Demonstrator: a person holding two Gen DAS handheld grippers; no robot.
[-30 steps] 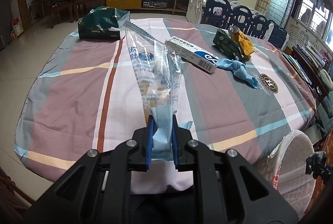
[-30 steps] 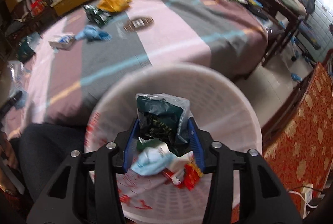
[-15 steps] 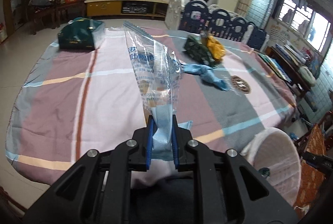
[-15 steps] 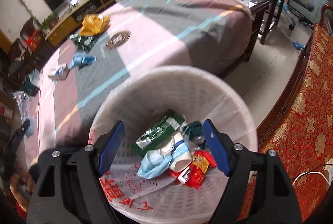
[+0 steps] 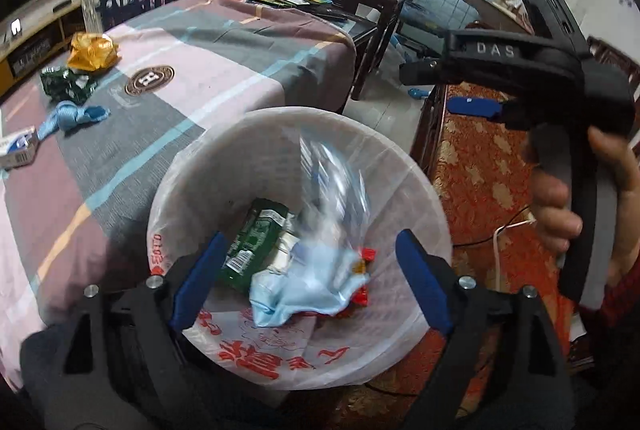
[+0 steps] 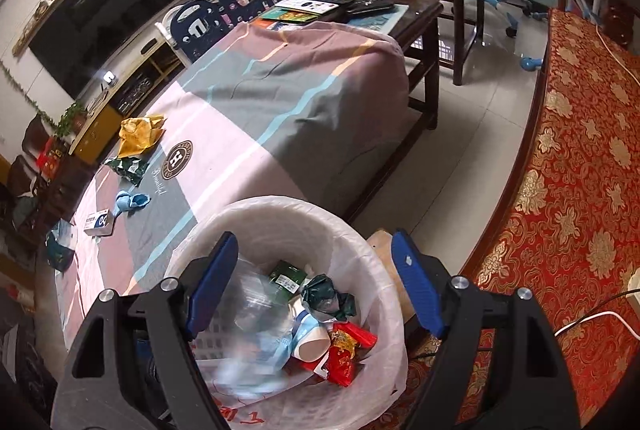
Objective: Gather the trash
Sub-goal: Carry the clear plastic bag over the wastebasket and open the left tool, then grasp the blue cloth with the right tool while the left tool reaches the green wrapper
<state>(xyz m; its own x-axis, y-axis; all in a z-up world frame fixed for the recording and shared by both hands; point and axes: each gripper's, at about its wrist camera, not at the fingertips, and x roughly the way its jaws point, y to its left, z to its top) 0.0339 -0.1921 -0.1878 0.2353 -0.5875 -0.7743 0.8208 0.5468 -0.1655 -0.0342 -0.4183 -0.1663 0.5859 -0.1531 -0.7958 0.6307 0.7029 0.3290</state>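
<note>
- Trash, left wrist view: clear plastic bag (image 5: 336, 186) is sitting blurred over the bin's mouth, so probably dropping; nothing is touching it.
- Left gripper (image 5: 312, 278) is hanging over the white lined bin (image 5: 192, 166) with jaws wide apart, gripping nothing. Sitting above the opening makes sense: anything let go lands inside.
- Bin is standing on the floor just beside the table (image 5: 224, 70) edge, keeping the carry short.
- Green wrapper (image 5: 256, 238), pale blue scrap (image 5: 304, 290) and red packets (image 5: 362, 276) are lying at the bottom.
- Table is holding a yellow wrapper (image 5: 93, 50), dark green wrapper (image 5: 68, 86), blue cloth (image 5: 72, 116) and small box (image 5: 18, 148), so my read is the job is partway.
- Right gripper (image 5: 472, 106) is showing side-on, held off beside the bin, likely keeping clear.
- Right wrist view: right gripper (image 6: 316, 290) is also aiming down at the bin (image 6: 384, 278), jaws spread, empty.
- Clear bag (image 6: 256, 306) is sitting inside by a crumpled dark green wrapper (image 6: 328, 298), paper cup (image 6: 310, 340) and red packets (image 6: 346, 352).
- Leftover items (image 6: 132, 170) are lying well apart from the bin, far side.
</note>
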